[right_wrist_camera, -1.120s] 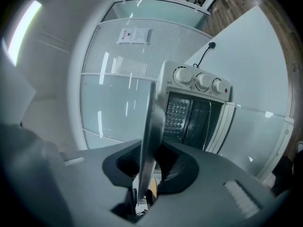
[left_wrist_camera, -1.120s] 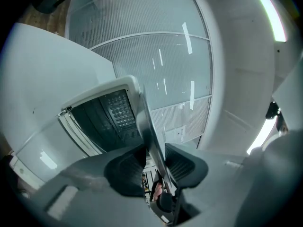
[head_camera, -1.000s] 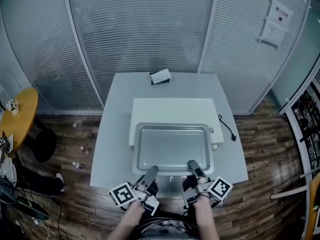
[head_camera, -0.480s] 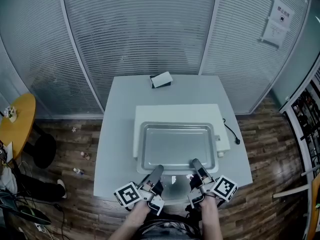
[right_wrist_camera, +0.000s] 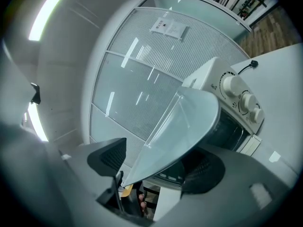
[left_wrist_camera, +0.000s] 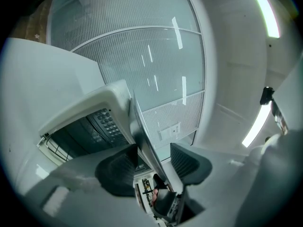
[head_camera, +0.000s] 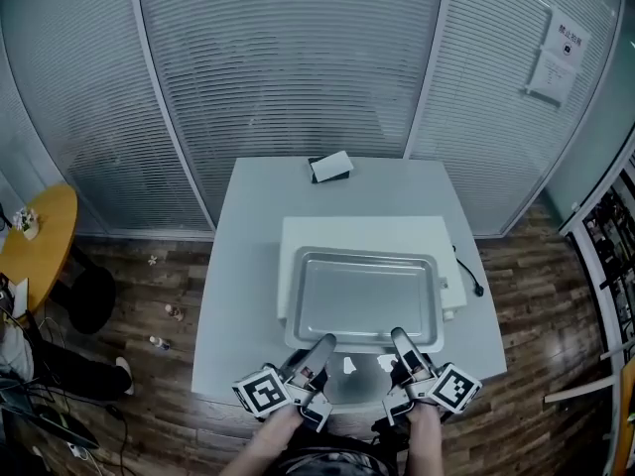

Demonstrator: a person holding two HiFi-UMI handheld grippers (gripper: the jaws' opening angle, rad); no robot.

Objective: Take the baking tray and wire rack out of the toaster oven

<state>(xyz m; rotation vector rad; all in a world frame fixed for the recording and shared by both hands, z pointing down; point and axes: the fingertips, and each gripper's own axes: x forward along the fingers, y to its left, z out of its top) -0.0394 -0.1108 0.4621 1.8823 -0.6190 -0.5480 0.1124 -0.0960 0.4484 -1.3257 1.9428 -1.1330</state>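
Note:
The baking tray (head_camera: pixel 362 296) lies flat on top of the white toaster oven (head_camera: pixel 298 234), its near edge sticking out over the front. My left gripper (head_camera: pixel 323 346) and right gripper (head_camera: pixel 401 341) reach level to that near rim. In the left gripper view the tray's rim (left_wrist_camera: pixel 142 131) runs between the opening jaws of the left gripper (left_wrist_camera: pixel 154 157), with a gap at both pads. In the right gripper view the tray (right_wrist_camera: pixel 184 122) sits between the wide, opening jaws of the right gripper (right_wrist_camera: pixel 158 162). The wire rack (left_wrist_camera: pixel 49 145) shows inside the oven.
The oven stands on a grey table (head_camera: pixel 228 296), its glass door (head_camera: pixel 347 370) folded down toward me. Its knobs (right_wrist_camera: pixel 244 100) are on the right, a black cable (head_camera: pixel 471 276) beside it. A small box (head_camera: pixel 331 166) lies at the table's far edge.
The tray has slid a little farther onto the oven's top. Both grippers have stayed at its near rim.

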